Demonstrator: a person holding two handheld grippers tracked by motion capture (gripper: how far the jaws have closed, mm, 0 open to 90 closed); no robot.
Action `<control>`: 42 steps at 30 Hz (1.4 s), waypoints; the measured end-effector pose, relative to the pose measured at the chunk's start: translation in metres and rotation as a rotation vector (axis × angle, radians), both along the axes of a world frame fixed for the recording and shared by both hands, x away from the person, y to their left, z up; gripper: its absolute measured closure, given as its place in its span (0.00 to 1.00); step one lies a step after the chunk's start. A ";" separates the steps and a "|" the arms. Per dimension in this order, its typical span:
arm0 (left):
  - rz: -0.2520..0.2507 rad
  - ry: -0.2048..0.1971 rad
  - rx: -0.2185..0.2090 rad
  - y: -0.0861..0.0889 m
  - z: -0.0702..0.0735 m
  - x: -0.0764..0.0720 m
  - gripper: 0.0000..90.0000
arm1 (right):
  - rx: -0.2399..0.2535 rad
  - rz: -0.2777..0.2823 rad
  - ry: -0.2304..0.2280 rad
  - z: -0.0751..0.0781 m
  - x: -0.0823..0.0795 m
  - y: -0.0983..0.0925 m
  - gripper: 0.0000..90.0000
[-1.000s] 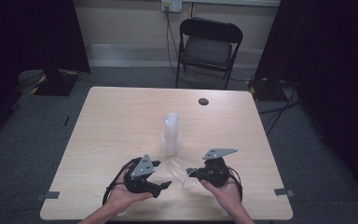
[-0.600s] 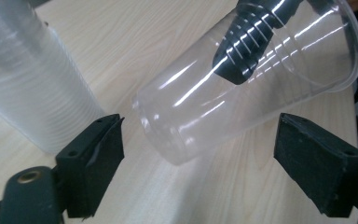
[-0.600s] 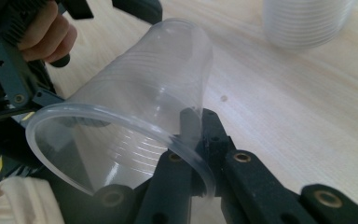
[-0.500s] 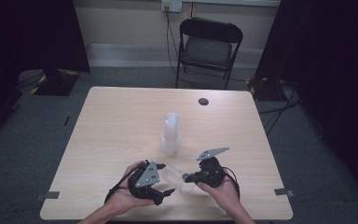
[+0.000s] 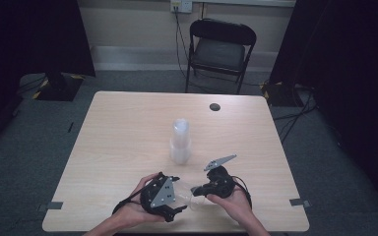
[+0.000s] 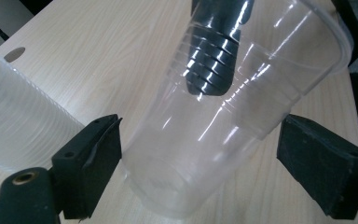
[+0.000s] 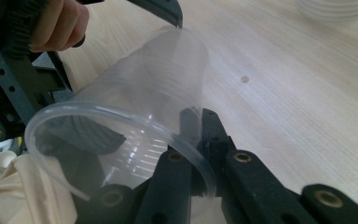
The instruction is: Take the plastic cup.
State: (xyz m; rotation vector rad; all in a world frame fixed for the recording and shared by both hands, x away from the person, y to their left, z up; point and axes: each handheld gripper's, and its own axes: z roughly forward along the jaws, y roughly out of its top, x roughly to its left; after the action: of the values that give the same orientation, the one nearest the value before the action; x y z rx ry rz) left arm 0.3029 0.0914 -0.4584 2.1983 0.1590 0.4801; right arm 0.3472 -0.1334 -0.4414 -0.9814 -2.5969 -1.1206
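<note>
One table (image 5: 118, 147). One stack of clear cups (image 5: 180, 142) upright near the middle; number of cups within it impossible to tell. One loose clear cup (image 6: 223, 107) apart from the stack, at the near edge. Two grippers: left gripper (image 5: 170, 199), right gripper (image 5: 202, 191). Two hands, one on each gripper. One dark round hole (image 5: 215, 106) in the tabletop. One folding chair (image 5: 220, 49) beyond the table.

High view: above near table (image 5: 128, 128) edge, facing forward-down; both tool views close-up, sharing clear cup (image 6: 205, 140).
</note>
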 end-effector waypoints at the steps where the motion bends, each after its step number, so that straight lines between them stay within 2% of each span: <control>1: -0.009 -0.006 0.007 -0.001 0.000 0.000 0.17 | 0.003 0.001 0.004 0.000 0.000 0.001 1.00; 6: -0.014 -0.014 0.018 -0.005 -0.001 -0.002 0.18 | 0.010 0.005 0.019 -0.002 0.001 0.006 1.00; 10: -0.010 -0.043 0.023 -0.008 -0.001 -0.003 0.19 | 0.023 -0.011 0.036 -0.003 0.002 0.007 1.00; 12: -0.006 -0.044 0.029 -0.009 -0.001 -0.004 0.20 | 0.031 -0.018 0.046 -0.003 0.003 0.007 0.99; 14: -0.011 -0.060 0.024 -0.010 -0.001 -0.004 0.20 | 0.035 -0.025 0.056 -0.004 0.003 0.007 0.99; 18: -0.036 -0.068 0.031 -0.015 -0.002 -0.007 0.23 | 0.034 -0.035 0.069 -0.005 0.003 0.009 0.98; 20: -0.042 -0.055 0.021 -0.017 -0.002 -0.009 0.23 | 0.027 -0.036 0.071 -0.006 0.003 0.011 0.98; 23: -0.049 -0.076 0.011 -0.020 -0.001 -0.011 0.26 | 0.025 -0.039 0.077 -0.007 0.002 0.013 0.99; 24: -0.053 -0.078 0.020 -0.020 0.000 -0.011 0.26 | 0.027 -0.044 0.079 -0.007 0.002 0.014 0.99; 28: -0.059 -0.064 0.008 -0.022 -0.001 -0.012 0.27 | 0.019 -0.041 0.080 -0.008 0.001 0.017 0.99; 30: -0.057 -0.078 0.009 -0.022 -0.001 -0.013 0.28 | 0.019 -0.044 0.087 -0.008 0.001 0.017 0.99; 35: -0.052 -0.071 0.013 -0.023 -0.001 -0.013 0.29 | 0.019 -0.056 0.096 -0.009 0.001 0.018 0.99; 40: -0.050 -0.076 -0.003 -0.022 0.000 -0.012 0.33 | 0.035 -0.058 0.092 -0.009 0.002 0.017 0.97; 42: -0.039 -0.060 -0.017 -0.021 0.001 -0.011 0.33 | 0.046 -0.060 0.090 -0.009 0.002 0.016 0.94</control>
State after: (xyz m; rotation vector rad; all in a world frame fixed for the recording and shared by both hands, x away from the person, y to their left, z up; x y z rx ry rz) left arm 0.2916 0.0702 -0.4577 2.1641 0.0878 0.5204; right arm 0.3490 -0.1175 -0.4507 -1.0797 -2.4764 -1.1176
